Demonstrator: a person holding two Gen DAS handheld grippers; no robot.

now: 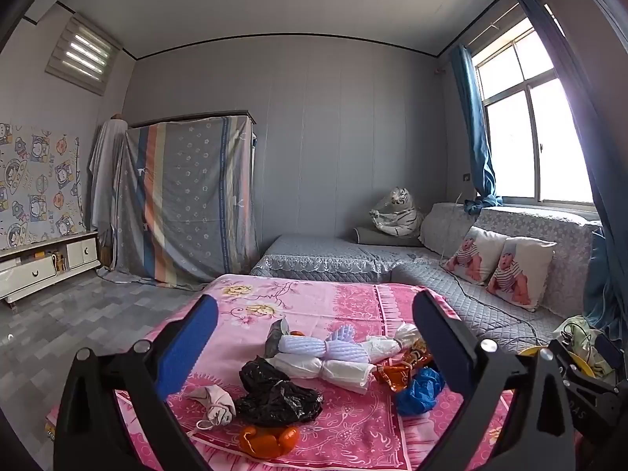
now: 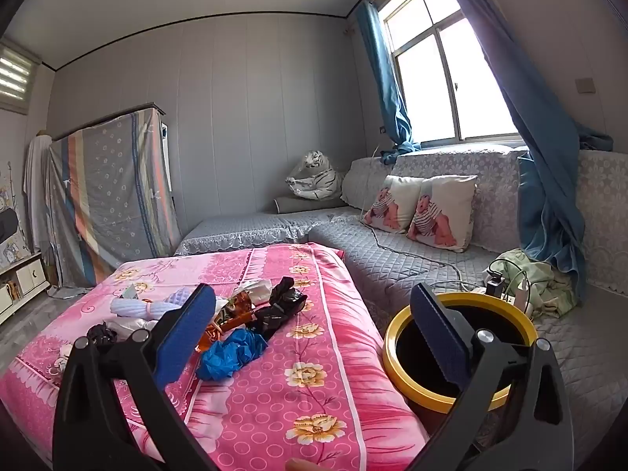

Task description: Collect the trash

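In the left wrist view, the left gripper (image 1: pixel 314 347) hangs over a table draped in a pink flowered cloth (image 1: pixel 353 302), its blue-padded fingers (image 1: pixel 188 347) spread wide with nothing between them. The trash lies in a loose heap framed by those fingers. At the heap's 8 o'clock edge sits a crumpled face mask (image 1: pixel 214 402), touching a black plastic bag (image 1: pixel 274 390) just to its right. At 6 o'clock, nearest the camera, lies an orange wrapper (image 1: pixel 267 439). The middle holds rolled white and lilac foam nets (image 1: pixel 325 355), with a shiny brown foil wrapper (image 1: pixel 404 367) at 3 o'clock and a blue glove (image 1: pixel 418 392) just below it. At far right, part of the right gripper (image 1: pixel 581 376) shows in front of the bin's yellow rim.

In the right wrist view, the right gripper (image 2: pixel 314 337) also has its fingers (image 2: pixel 439 337) wide apart and empty. The same heap sits at 10 o'clock from the gripper's middle, with the blue glove (image 2: pixel 229 353) nearest and a second black bag (image 2: pixel 280 304) beyond it. At 3 o'clock a round bin with a yellow rim (image 2: pixel 392 357) stands just beside the table edge, its dark inside partly hidden by the right finger. Behind it runs a grey quilted sofa (image 2: pixel 412 259) carrying two printed cushions (image 2: pixel 420 212).
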